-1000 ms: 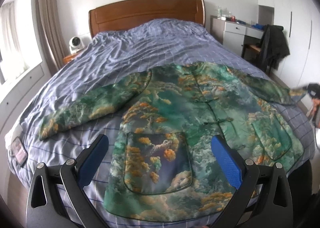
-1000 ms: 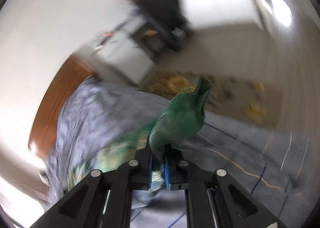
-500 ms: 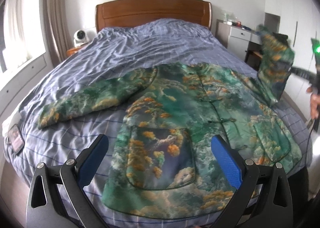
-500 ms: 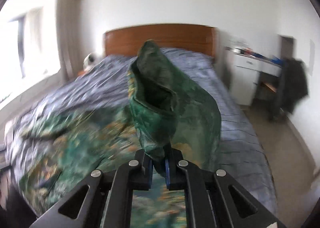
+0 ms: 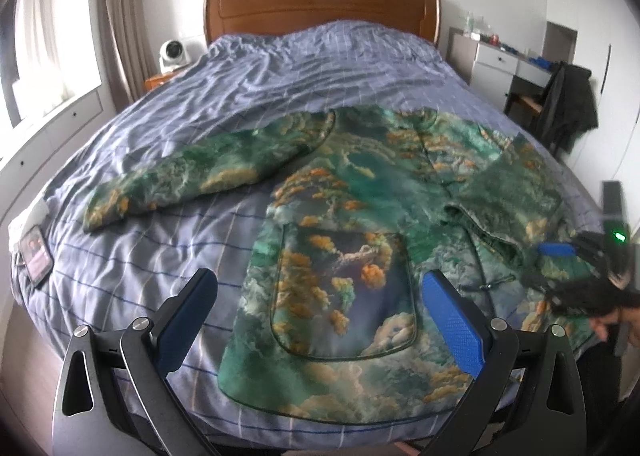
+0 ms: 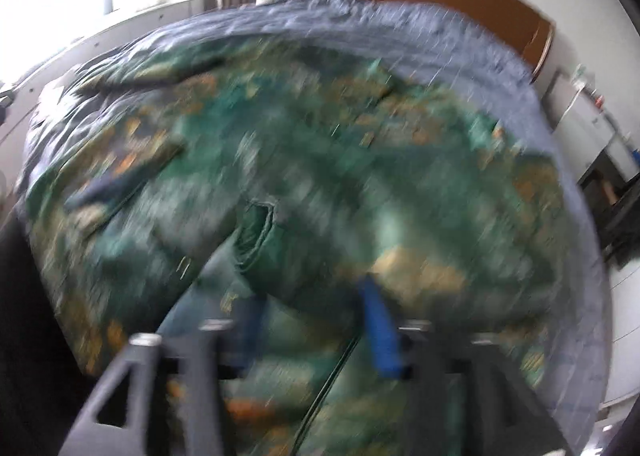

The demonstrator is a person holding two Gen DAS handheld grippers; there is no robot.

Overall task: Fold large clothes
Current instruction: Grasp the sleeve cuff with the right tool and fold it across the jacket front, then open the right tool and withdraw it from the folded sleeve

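Jacket: we see the green-and-orange jacket spread front-up on the bed, lying across the near half of the quilt, hem toward 6 o'clock and collar toward 12 in the left wrist view.
Left sleeve: one sleeve stretches flat over the quilt toward 9 o'clock, its cuff near the phone.
Folded sleeve: the other sleeve lies folded in over the jacket's chest at about 3 o'clock, its open cuff facing the buttons; in the blurred right wrist view we see the same cuff just ahead of the fingers.
Pocket: a large patch pocket sits between our left fingers as seen from that camera, lower on the jacket.
Left gripper: our left gripper hovers above the hem at 6 o'clock, jaws spread wide, nothing between them, not touching the cloth.
Right gripper: our right gripper hangs over the folded sleeve; its jaws have just been opening and now stand apart, with cloth below them but none pinched. In the left view its blue pad shows at 3 o'clock.
Phone: a phone lies on the bed's edge at 9 o'clock.
Headboard: a wooden headboard stands at 12 o'clock.
Fan: a small white fan stands beside the headboard at 11 o'clock.
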